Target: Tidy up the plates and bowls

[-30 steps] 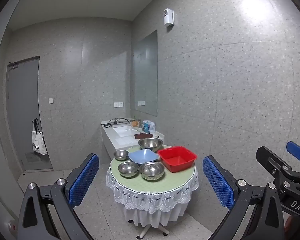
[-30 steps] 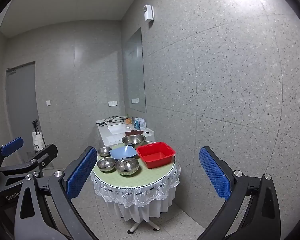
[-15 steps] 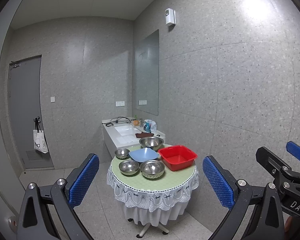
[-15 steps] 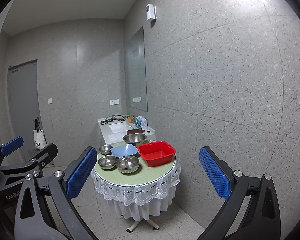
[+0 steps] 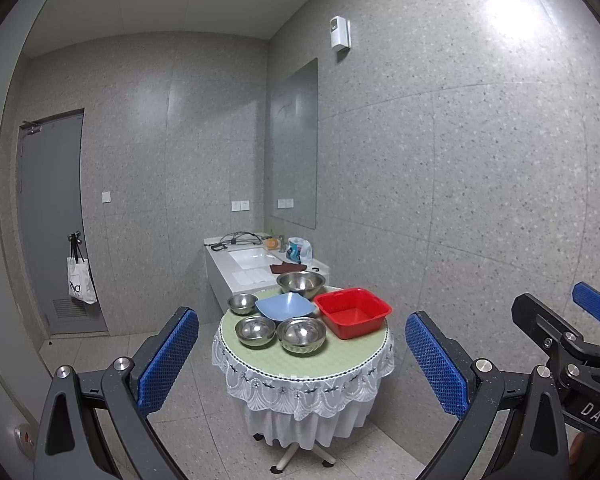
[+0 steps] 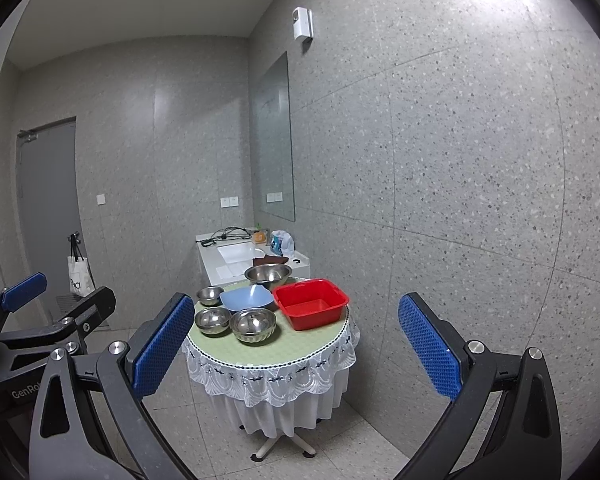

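Grey terrazzo-walled room, round lace-skirted counter [image 5: 300, 364] well ahead: four steel bowls [image 5: 302, 334], pale blue square plastic bowl [image 5: 286, 306] and red rectangular plastic basin [image 5: 353, 317] lie unsorted; left gripper [image 5: 300, 364] and right gripper [image 6: 296, 354] fingers wide, empty; nothing begun.

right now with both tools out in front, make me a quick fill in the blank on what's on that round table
1. The square tub on the table is coloured ____.
2. The number of steel bowls on the table is ____.
3. The blue bowl sits directly to the ____ of the tub.
4. Both the left tool and the right tool hold ____.

Missing words: red; four; left; nothing
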Available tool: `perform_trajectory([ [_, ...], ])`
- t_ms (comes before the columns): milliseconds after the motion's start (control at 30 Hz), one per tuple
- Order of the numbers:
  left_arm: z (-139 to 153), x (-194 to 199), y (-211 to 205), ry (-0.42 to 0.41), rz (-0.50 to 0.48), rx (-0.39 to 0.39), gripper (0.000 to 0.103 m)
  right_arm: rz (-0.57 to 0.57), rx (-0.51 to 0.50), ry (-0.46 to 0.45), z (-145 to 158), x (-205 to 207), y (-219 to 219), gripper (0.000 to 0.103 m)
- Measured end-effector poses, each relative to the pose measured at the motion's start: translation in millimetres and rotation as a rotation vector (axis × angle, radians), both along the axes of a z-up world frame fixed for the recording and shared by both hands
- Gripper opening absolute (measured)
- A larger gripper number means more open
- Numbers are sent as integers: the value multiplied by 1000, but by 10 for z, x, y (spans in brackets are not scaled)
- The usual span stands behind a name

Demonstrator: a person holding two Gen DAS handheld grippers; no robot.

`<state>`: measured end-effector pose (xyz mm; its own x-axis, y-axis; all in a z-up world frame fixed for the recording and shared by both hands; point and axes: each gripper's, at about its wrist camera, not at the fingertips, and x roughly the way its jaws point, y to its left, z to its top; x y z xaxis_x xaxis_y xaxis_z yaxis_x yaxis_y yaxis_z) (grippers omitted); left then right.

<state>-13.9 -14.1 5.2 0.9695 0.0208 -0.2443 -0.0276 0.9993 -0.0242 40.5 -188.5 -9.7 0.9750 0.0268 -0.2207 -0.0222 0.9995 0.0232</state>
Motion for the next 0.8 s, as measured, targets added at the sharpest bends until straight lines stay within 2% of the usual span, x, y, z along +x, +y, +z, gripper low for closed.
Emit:
perform_trajectory([
  [800,-12,82,-16,8,9,3,102,8,4,11,-41,102,14,103],
])
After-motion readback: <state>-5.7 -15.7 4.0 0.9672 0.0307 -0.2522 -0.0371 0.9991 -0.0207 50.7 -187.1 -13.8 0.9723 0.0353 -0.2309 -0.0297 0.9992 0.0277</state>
